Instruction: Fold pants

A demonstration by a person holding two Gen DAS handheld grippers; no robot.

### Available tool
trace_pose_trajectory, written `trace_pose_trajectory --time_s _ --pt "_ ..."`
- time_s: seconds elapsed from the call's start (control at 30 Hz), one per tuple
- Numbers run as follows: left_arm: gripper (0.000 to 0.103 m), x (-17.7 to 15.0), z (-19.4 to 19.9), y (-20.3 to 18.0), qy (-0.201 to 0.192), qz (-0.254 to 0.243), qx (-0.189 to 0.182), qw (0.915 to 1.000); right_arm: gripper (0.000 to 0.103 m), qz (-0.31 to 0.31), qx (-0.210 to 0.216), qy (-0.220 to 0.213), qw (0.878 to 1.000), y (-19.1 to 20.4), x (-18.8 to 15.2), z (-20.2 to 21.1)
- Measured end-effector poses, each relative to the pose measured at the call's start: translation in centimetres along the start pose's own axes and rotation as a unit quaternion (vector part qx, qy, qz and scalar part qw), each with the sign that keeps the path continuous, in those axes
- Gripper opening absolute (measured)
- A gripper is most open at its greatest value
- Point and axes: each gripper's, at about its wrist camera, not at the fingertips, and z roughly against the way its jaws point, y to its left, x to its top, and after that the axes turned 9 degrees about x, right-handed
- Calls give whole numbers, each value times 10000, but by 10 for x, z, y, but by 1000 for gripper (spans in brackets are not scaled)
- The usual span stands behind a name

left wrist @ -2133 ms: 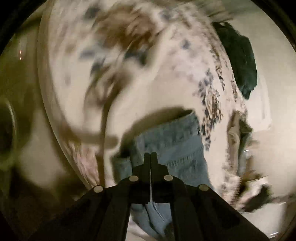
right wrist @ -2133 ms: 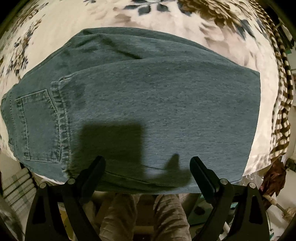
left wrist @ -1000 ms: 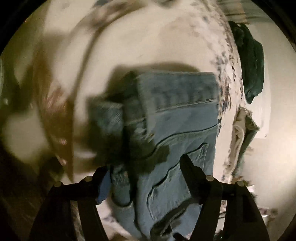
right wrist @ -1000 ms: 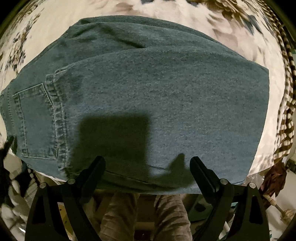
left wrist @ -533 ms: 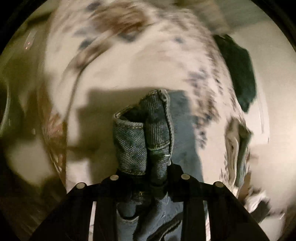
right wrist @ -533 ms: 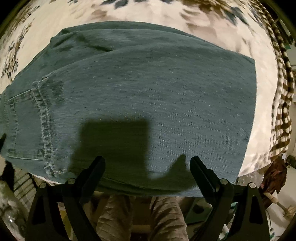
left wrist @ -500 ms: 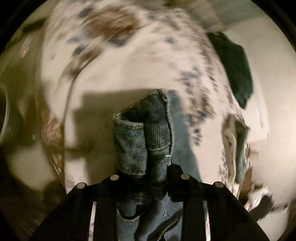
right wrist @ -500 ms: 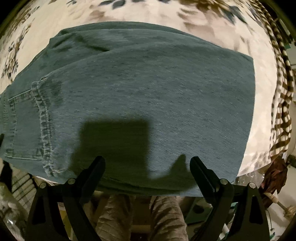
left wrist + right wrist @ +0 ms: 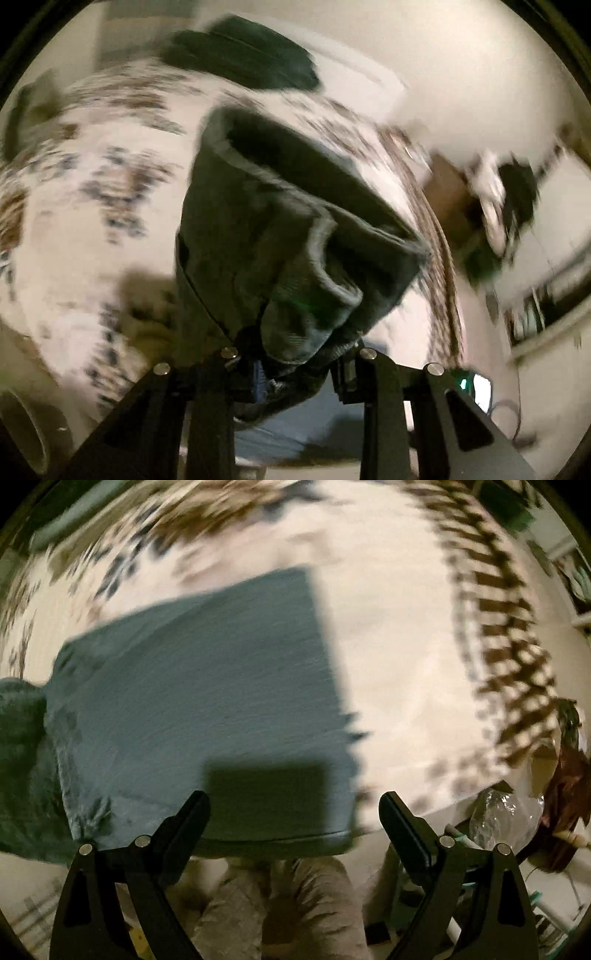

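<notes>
Lifting since before, left gripper (image 9: 295,363) clamps jeans (image 9: 291,236), right gripper (image 9: 295,819) fingers wide.

Patterned bed (image 9: 399,686) with folded denim on it

The bed was covered by a pale spread printed with brown and dark blue blotches and a brown striped border along one side. Blue jeans (image 9: 192,701) lay flat on it in a folded rectangle near its front edge. A dark green garment (image 9: 243,55) rested at the far edge.
</notes>
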Motion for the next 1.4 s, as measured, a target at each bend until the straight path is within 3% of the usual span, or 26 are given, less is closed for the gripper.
trace_pose_trajectory --time_s 0.17,0.37,0.6,0.63,0.7,0.77,0.83,0.97,1.07,1.2,1.27,1.3,1.37,1.4 --pt "23 -33 -56 -74 614 -961 165 9933 95 -87 -384 -280 9988 -61 1 20" --pt "23 -86 -132 -123 1288 -1975 894 9677 95 -387 -418 -187 9982 -112 14 20" --pt "26 -89 -141 -144 1571 -2430 1393 9470 95 -300 -149 -230 9992 -122 34 22" --pt "31 -85 -139 -148 1649 -2482 1472 9431 95 -283 -27 -239 9993 -118 35 21" --pt "41 -82 -134 -149 1865 -2370 1386 9433 95 -259 228 -270 9990 -112 43 26" --pt "67 -78 -123 -142 2101 -2097 1244 9468 95 -233 599 -292 9975 -108 51 30" --pt "76 -68 -111 -130 2229 -1844 1153 9503 95 -209 1048 -297 9938 -100 62 35" --pt "77 -50 -89 -99 2284 -1414 1203 9557 95 -106 1828 -211 9829 -75 85 35" --pt "77 -36 -83 -64 2188 -1008 1415 9602 95 99 2156 -33 9764 -46 99 27" --pt "77 -23 -93 -22 2094 -777 1992 9542 95 502 2018 323 9776 -14 119 -11" --pt "77 -17 -98 -5 2111 -575 2114 9526 94 496 2035 712 9752 -5 125 -33" --pt "77 -14 -100 5 2091 -459 2192 9519 83 400 2168 907 9712 -1 125 -43" --pt "77 -6 -98 17 1981 -290 2256 9534 69 596 1854 699 9784 7 120 -40" --pt "77 -2 -95 22 1889 -205 2292 9547 57 723 1715 575 9808 10 114 -34"
